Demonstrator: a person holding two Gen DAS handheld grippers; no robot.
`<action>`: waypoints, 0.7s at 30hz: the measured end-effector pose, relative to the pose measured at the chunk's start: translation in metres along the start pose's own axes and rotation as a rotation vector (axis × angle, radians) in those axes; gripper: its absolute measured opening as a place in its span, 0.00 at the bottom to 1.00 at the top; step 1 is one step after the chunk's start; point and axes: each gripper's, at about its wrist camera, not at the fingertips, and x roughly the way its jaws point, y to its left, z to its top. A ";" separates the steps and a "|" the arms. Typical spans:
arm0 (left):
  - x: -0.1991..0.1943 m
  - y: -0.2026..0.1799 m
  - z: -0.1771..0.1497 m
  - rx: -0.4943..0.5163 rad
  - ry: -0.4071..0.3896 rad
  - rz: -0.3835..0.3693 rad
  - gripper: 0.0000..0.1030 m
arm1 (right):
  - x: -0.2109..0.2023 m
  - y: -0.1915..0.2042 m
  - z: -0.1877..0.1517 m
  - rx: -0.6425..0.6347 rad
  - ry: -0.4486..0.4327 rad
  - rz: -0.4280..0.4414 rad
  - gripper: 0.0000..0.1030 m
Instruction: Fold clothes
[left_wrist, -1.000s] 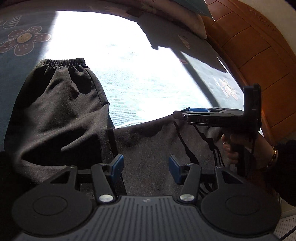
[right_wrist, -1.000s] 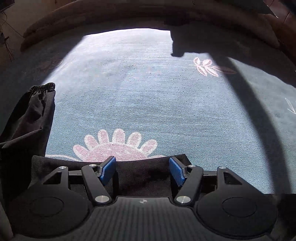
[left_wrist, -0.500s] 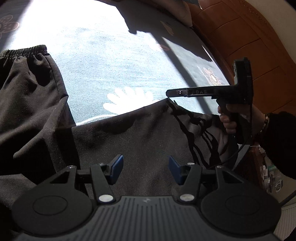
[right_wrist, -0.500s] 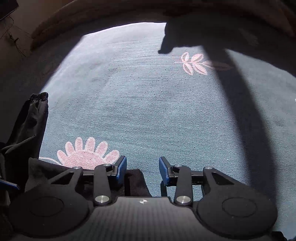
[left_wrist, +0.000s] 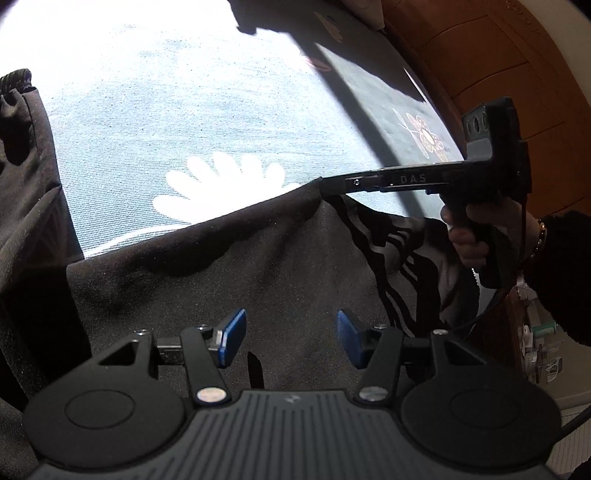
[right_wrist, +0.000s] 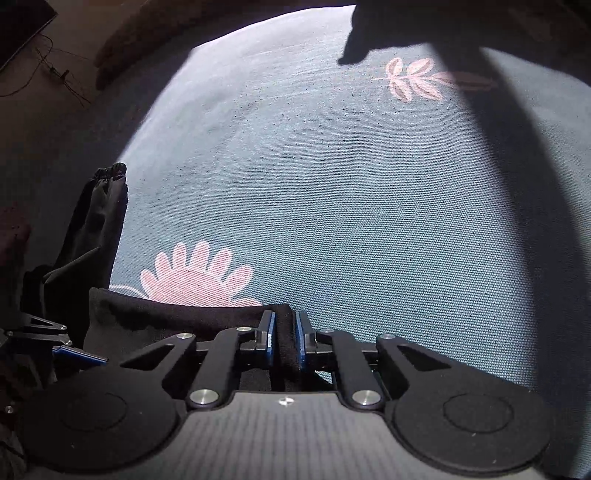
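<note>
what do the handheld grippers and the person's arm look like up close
Both are matte black plastic tools: a ribbed body, two round discs, silver screws and blue-padded fingers. See the left gripper and the right gripper. Side on, the right one has a pistol handle, "DAS" lettering and a thin cable. The hand on it wears a black fuzzy sleeve and a beaded bracelet.

Trousers (left_wrist: 229, 273) on the bedspread (left_wrist: 207, 110), wooden headboard (left_wrist: 509, 66) to the right behind.
</note>
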 end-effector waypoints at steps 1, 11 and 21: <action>0.002 -0.001 0.001 0.004 0.005 0.000 0.53 | -0.006 0.000 0.002 0.002 -0.034 -0.003 0.06; 0.024 0.000 0.004 0.045 0.072 0.065 0.54 | -0.041 0.026 -0.051 0.016 0.021 -0.049 0.16; 0.009 -0.021 -0.004 0.143 0.060 0.103 0.54 | -0.054 0.064 -0.123 -0.037 0.046 -0.184 0.31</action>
